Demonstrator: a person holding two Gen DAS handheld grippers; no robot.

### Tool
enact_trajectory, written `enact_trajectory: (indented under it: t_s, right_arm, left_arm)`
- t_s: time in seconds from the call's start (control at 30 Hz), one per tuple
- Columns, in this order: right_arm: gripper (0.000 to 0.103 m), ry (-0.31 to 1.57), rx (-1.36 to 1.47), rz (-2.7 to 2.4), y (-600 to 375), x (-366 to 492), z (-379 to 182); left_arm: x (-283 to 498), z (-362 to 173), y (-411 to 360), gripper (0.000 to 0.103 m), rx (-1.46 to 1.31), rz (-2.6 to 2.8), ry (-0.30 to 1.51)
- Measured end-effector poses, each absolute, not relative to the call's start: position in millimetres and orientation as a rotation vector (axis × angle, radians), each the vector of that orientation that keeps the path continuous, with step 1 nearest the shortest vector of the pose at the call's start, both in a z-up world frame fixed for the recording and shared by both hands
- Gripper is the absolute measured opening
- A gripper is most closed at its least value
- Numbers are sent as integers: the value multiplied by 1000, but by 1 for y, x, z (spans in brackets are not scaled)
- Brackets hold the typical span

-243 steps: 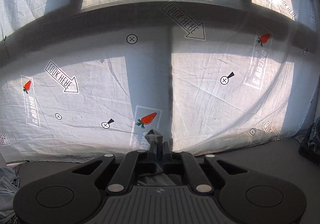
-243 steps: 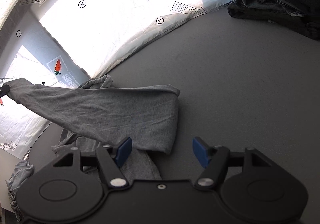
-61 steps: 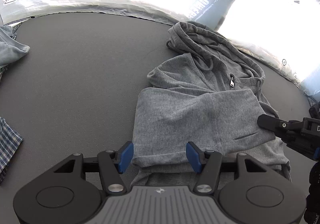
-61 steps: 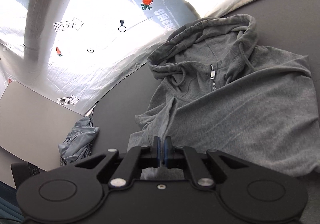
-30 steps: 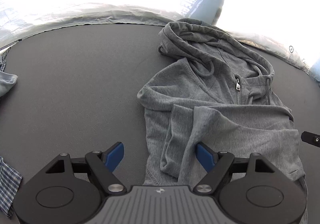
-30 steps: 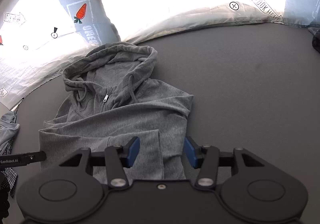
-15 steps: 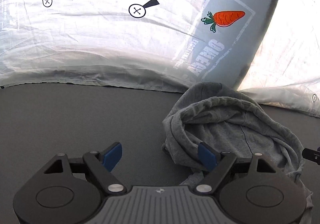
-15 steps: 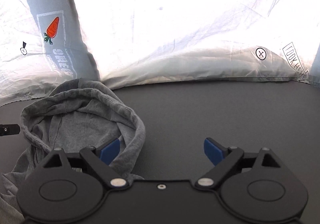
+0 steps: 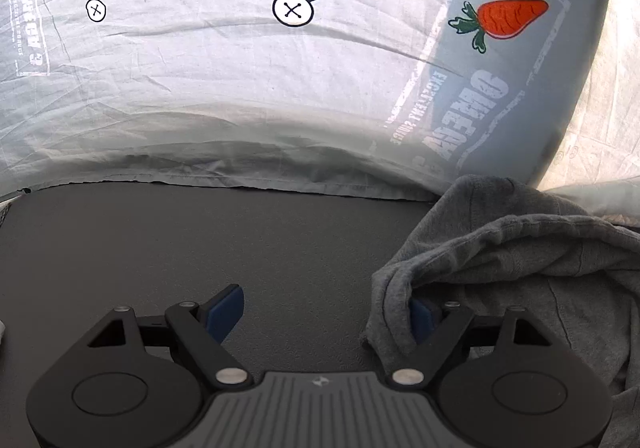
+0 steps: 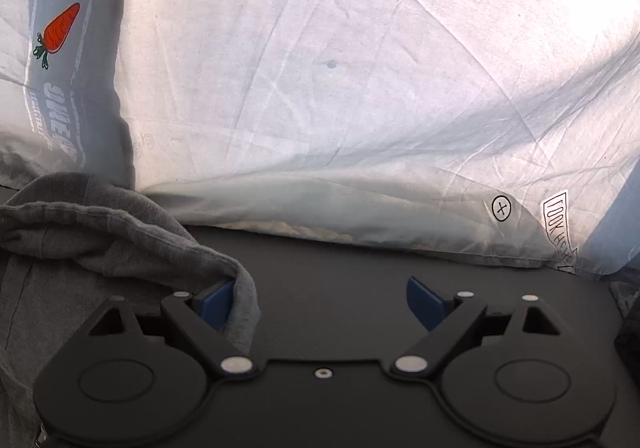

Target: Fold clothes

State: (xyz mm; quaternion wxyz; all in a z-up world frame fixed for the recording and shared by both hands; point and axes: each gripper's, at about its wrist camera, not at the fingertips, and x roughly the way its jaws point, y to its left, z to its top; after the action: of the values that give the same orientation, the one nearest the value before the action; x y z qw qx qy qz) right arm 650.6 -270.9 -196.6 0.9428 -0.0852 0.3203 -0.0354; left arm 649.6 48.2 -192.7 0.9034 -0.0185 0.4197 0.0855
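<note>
Grey hoodie (image 9: 520,260) — hood rumpled on the dark table (image 9: 200,240) — between both wide-open tools (image 9: 324,308) (image 10: 320,302).

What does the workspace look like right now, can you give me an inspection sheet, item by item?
Surface: dark grey matte tabletop, bare ahead of both claws.
Job's things: grey cotton hoodie, hood end bunched up.
Clutter: dark fabric at the right edge, too cropped to identify.
Grippers: left claw open, hood rim draped over one pad; right claw open after just widening, hood rim against one pad.
Cables: nothing seen.
Surroundings: white wrinkled sheet with carrot prints, sunlit.
</note>
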Motion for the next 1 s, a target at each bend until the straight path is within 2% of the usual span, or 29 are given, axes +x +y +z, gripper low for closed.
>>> enact_trajectory:
  t_s: [0.27, 0.5, 0.8, 1.0]
  right_arm:
    - [91, 513, -119, -99, -302, 569, -135]
    - [91, 466, -90, -126, -310, 494, -114]
    - [91, 470, -96, -123, -314, 419, -126]
    - [92, 529, -109, -127, -315, 392, -145]
  left_arm:
    - [596, -119, 60, 84, -132, 174, 729]
    - [523, -75, 47, 84, -116, 146, 654]
    - [450, -75, 46, 84, -108, 142, 672]
    - [418, -97, 39, 84, -66, 137, 733]
